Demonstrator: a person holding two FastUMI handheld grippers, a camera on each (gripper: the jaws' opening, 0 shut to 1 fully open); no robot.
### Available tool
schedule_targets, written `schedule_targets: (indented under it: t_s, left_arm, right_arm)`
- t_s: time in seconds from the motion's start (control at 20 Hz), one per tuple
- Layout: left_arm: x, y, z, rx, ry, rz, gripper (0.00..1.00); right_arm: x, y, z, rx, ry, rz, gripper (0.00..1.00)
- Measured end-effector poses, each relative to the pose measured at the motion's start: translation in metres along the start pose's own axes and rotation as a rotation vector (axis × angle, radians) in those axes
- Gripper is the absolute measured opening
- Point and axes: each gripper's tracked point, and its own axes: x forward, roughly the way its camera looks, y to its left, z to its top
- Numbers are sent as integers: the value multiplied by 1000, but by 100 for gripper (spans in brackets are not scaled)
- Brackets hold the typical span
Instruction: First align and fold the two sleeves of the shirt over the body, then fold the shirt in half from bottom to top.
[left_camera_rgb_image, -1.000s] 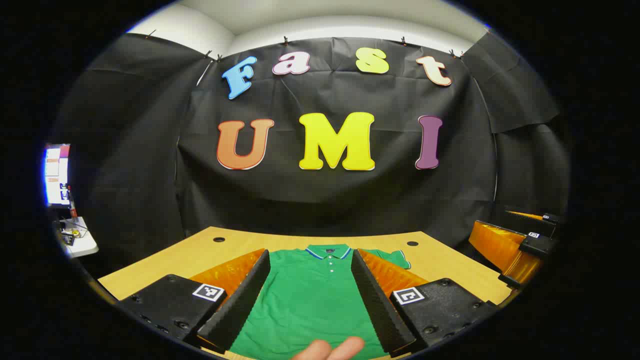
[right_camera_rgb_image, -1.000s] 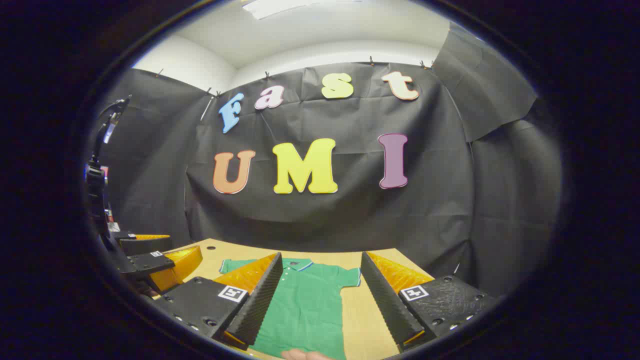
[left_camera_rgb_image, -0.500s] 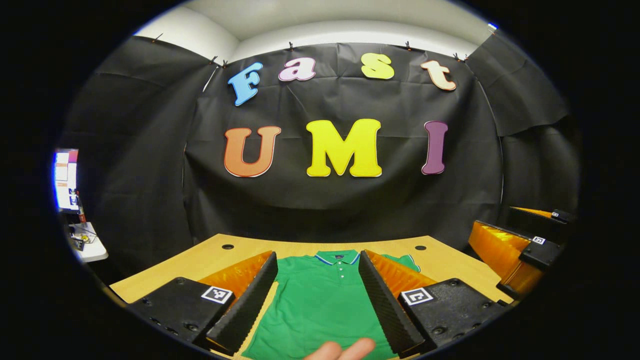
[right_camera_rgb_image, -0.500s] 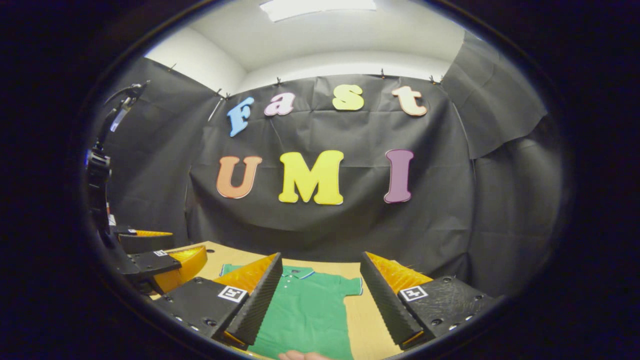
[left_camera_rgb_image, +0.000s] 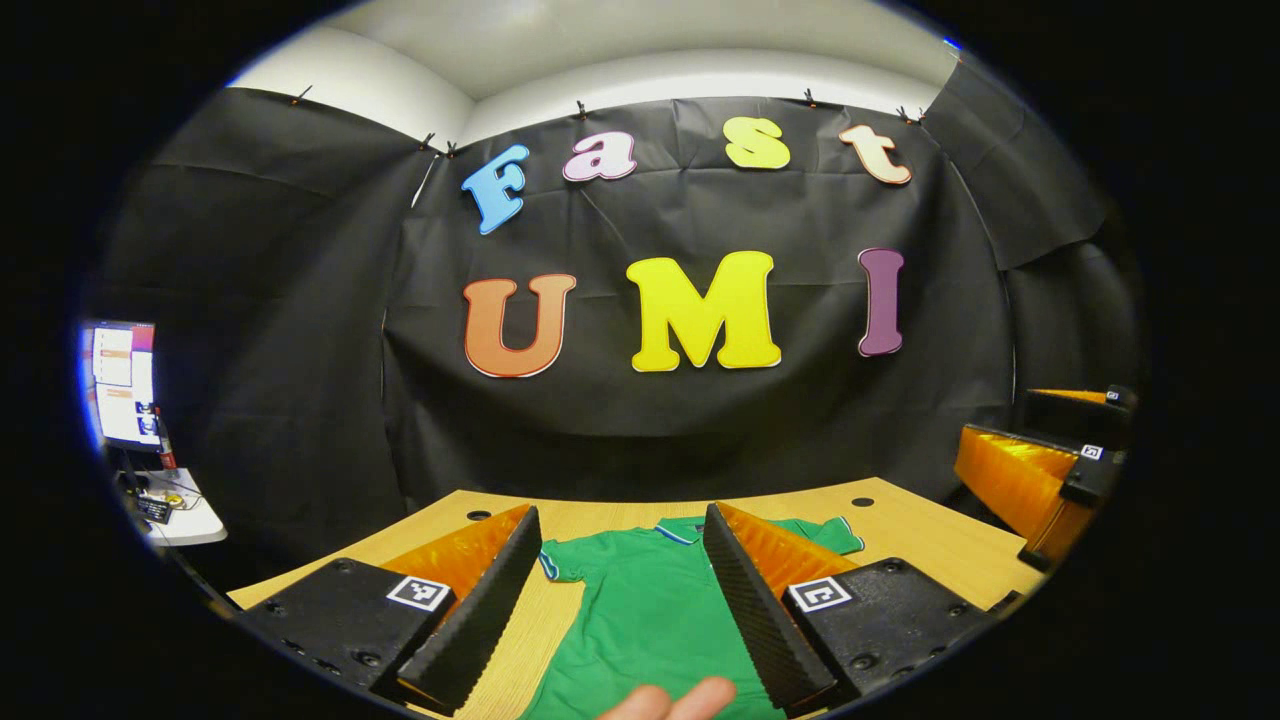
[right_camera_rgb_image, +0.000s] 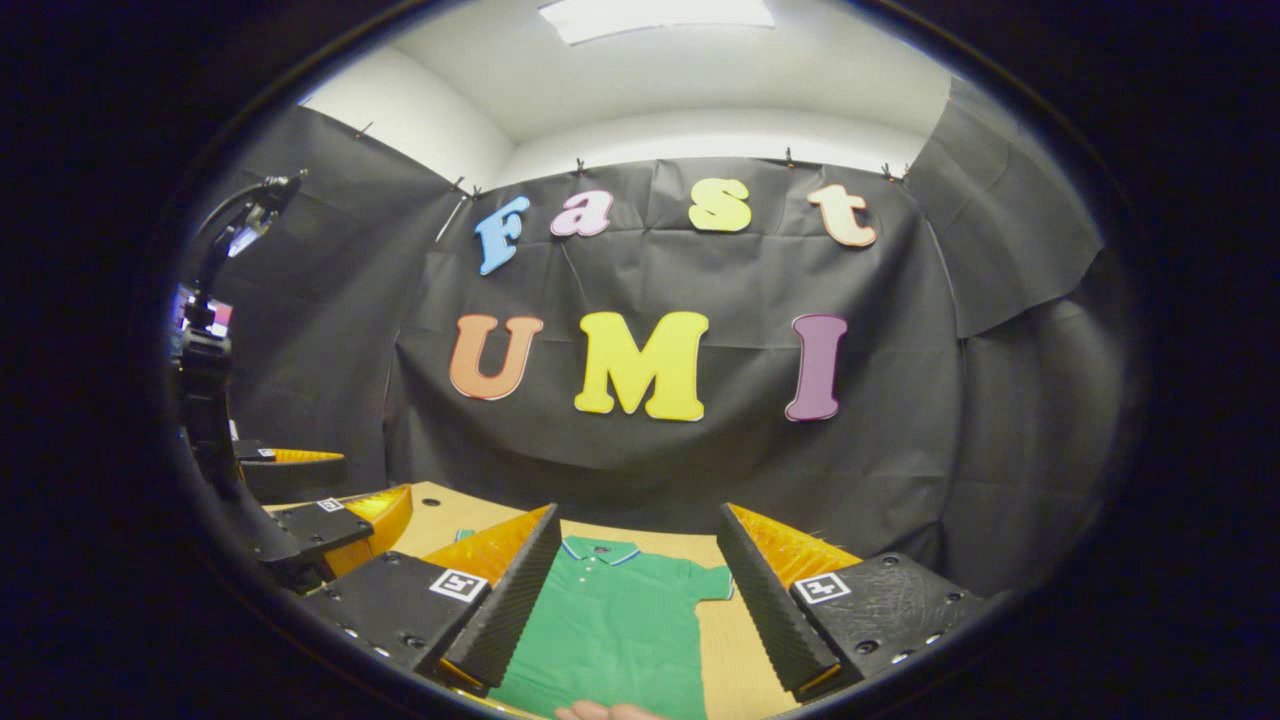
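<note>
Lying flat on the wooden table (left_camera_rgb_image: 930, 535), the green shirt (left_camera_rgb_image: 640, 620) has its collar toward the black cloth wall (left_camera_rgb_image: 700, 420) and both sleeves spread out. You hold your left gripper (left_camera_rgb_image: 615, 610) and right gripper (right_camera_rgb_image: 635, 610) above it, fingers spread wide, grasping nothing. Your fingertips (left_camera_rgb_image: 670, 702) show at the near edge.
</note>
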Motion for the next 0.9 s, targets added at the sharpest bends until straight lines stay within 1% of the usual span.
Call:
schedule_targets:
  t_s: [0.1,0.25,0.45,0.65,0.8,0.9]
  left_arm:
    - [4,1,-5,-6,10,8,100]
    - [10,-11,-12,-18,31,-23,100]
    - [15,-17,-20,32,46,-18,100]
    - [20,-23,-25,55,49,-15,100]
    - [26,-25,-33,36,74,-18,100]
    - [28,-23,-35,40,85,-8,100]
  right_arm:
    - [1,-13,-2,-3,-1,-20,95]
    - [5,-33,-4,20,0,-54,95]
    - [20,-49,-27,24,44,-78,95]
    - [65,-60,-60,27,123,-81,95]
    - [117,-73,-88,34,193,-81,96]
    - [151,-88,-107,50,235,-104,96]
